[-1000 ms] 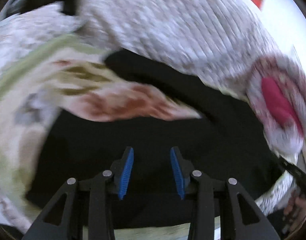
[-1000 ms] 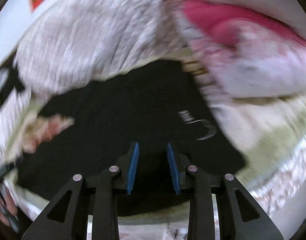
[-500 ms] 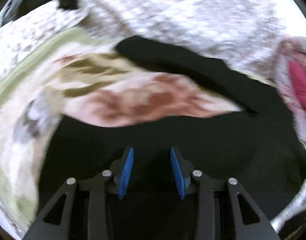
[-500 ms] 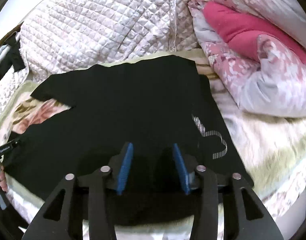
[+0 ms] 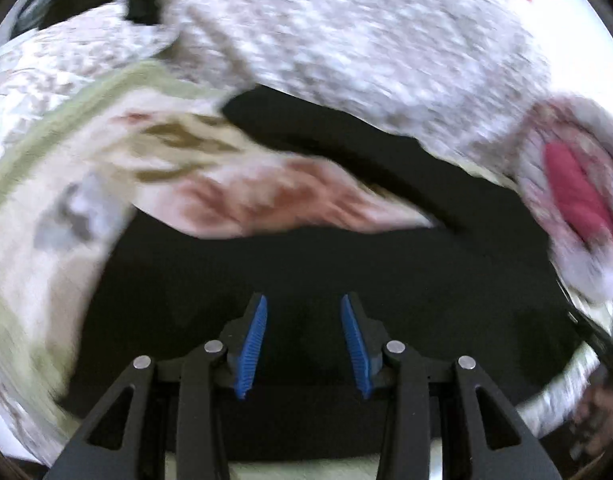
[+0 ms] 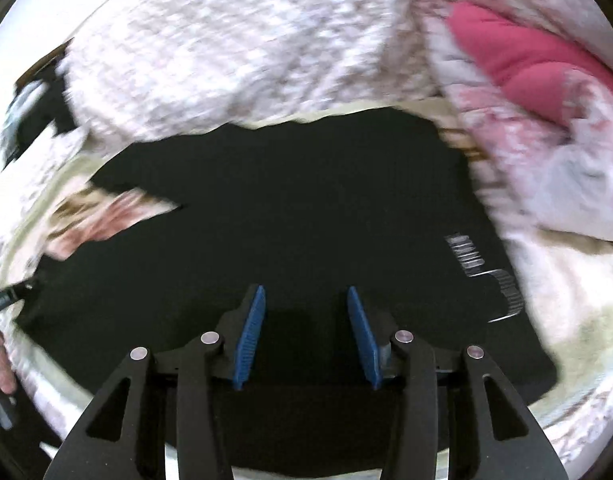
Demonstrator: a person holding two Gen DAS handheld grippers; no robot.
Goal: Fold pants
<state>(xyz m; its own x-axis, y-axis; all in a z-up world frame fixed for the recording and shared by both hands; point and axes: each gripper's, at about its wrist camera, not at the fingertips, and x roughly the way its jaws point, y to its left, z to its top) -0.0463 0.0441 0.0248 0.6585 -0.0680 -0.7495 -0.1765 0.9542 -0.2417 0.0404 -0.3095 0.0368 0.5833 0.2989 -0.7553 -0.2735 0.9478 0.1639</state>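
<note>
Two grippers: both hover over black pants spread on a bed.
Left gripper [image 5: 302, 344]: blue pads spread apart, nothing between them, black cloth beneath; whether the tips touch it cannot be told.
Right gripper [image 6: 306, 336]: its jaws have just been opening; pads apart, nothing pinched, dark cloth below.
Pants [image 6: 290, 208]: flat on the bed, near edge toward the grippers, two legs running far and left with a gap between them.
Logo [image 6: 482, 268]: white print on the right part of the pants, near their right edge.
Bedspread [image 5: 266, 196]: floral, showing in the gap between the legs and around the pants.
Quilt [image 6: 234, 52]: pale, quilted, bunched at the far edge of the pants.
Duvet [image 6: 538, 80]: pink floral with a red patch, far right, just beside the pants.
Sharpness: both views are blurred.
</note>
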